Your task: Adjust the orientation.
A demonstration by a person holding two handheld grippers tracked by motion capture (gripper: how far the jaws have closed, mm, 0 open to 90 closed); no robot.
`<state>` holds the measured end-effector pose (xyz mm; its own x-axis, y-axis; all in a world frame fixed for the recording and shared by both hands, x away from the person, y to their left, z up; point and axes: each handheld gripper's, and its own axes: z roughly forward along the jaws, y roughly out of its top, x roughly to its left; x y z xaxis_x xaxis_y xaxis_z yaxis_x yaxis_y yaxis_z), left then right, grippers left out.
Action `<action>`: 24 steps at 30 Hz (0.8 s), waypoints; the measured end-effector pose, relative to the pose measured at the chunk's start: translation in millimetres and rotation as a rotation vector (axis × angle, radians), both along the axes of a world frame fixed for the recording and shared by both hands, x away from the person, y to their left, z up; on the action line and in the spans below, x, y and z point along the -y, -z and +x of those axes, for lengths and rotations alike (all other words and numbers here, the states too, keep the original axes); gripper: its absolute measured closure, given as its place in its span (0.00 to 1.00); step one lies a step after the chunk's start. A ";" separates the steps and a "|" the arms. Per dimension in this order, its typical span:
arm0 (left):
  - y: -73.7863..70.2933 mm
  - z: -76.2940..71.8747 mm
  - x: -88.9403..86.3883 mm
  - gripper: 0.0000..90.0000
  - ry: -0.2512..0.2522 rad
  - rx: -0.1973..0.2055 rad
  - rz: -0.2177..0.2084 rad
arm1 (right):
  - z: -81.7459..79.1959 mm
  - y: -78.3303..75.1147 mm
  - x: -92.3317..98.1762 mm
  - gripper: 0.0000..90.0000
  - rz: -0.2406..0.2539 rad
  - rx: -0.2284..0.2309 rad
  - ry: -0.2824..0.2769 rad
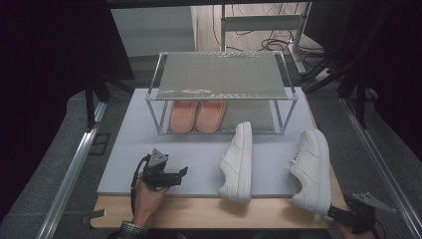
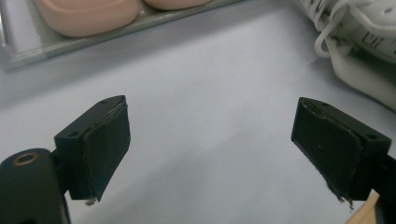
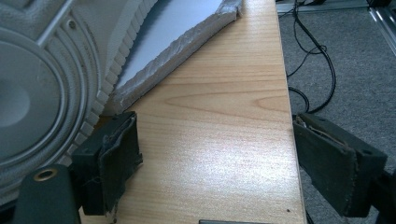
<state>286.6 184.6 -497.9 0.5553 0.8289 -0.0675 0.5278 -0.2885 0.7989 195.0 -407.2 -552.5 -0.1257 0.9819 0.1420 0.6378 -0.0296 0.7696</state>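
Note:
Two white sneakers lie on their sides on a pale grey mat (image 1: 149, 149), one in the middle (image 1: 239, 162) and one at the right (image 1: 311, 169). My left gripper (image 1: 183, 173) sits low over the mat to the left of the middle sneaker, its jaws pointing toward it. In the left gripper view it (image 2: 215, 142) is open over bare mat, with the sneaker's laces (image 2: 364, 42) at the upper right. My right gripper (image 1: 332, 211) rests at the table's front right corner by the right sneaker's heel. It (image 3: 215, 154) is open, and the ribbed sole (image 3: 37, 93) lies beside its left jaw.
A metal two-level rack (image 1: 219, 74) stands at the back of the mat with a pair of pink slippers (image 1: 196, 115) on its lower shelf. The wooden table (image 3: 224, 116) ends just right of my right gripper, with cables on the floor (image 3: 317, 51) beyond it.

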 end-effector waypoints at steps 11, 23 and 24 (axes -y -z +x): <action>22.7 -25.9 -14.4 0.13 -0.059 0.000 0.036 | 0.4 -1.8 -0.7 0.18 -0.016 -0.007 -0.006; 41.5 -37.1 -18.8 0.12 -0.092 0.023 0.065 | -0.6 -6.4 0.0 0.23 -0.036 -0.028 -0.011; 41.8 -36.5 -19.7 0.12 -0.091 0.016 0.055 | -0.6 -7.0 -0.2 0.23 -0.042 -0.029 -0.012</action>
